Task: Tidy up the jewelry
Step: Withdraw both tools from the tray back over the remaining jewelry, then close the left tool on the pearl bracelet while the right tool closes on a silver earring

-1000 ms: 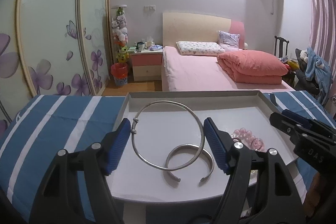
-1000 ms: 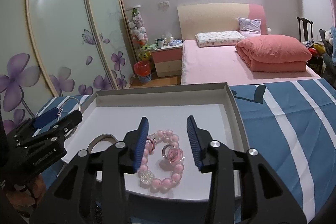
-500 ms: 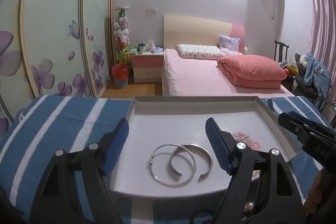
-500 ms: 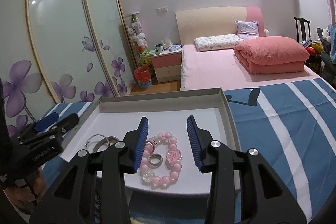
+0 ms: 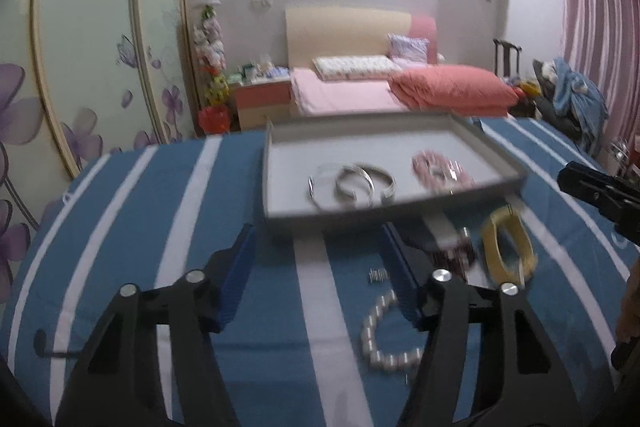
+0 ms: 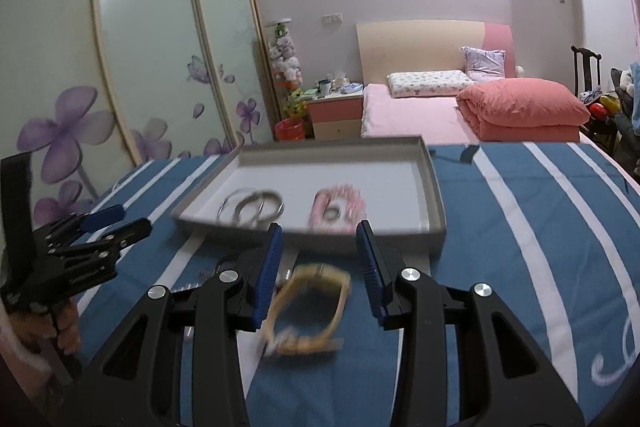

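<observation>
Shallow grey cardboard tray (image 5: 496, 157) on the blue-and-white striped table cover (image 5: 132, 227) — already partly filled. Inside, on the left: two thin silver bangle rings (image 5: 352, 183), overlapping. Inside, on the right: a pink bead bracelet (image 5: 440, 169) with what looks like a small ring on it, a bit blurry. So some of the tidying done.

Still out on the cover, near the front edge of the tray: a chunky yellow bangle (image 6: 308, 311), a white pearl bead bracelet (image 5: 384, 335), a dark red beaded piece (image 5: 456, 255), and a tiny silver bit (image 5: 377, 275) too small to name. All of these still to go in the tray, most likely.

Left tongs (image 5: 320, 279) with blue pads — closing a little right now, nothing between them, only striped cover below. White pearl bracelet just to the right of them, partly behind the right pad.

Right tongs (image 6: 320, 267) — partly open, holding nothing, low over the cover. Yellow bangle right in the gap between the pads, not pinched yet. Good guess for the next pick-up: that yellow bangle.

Roughly half done — about as many pieces out as in.
</observation>
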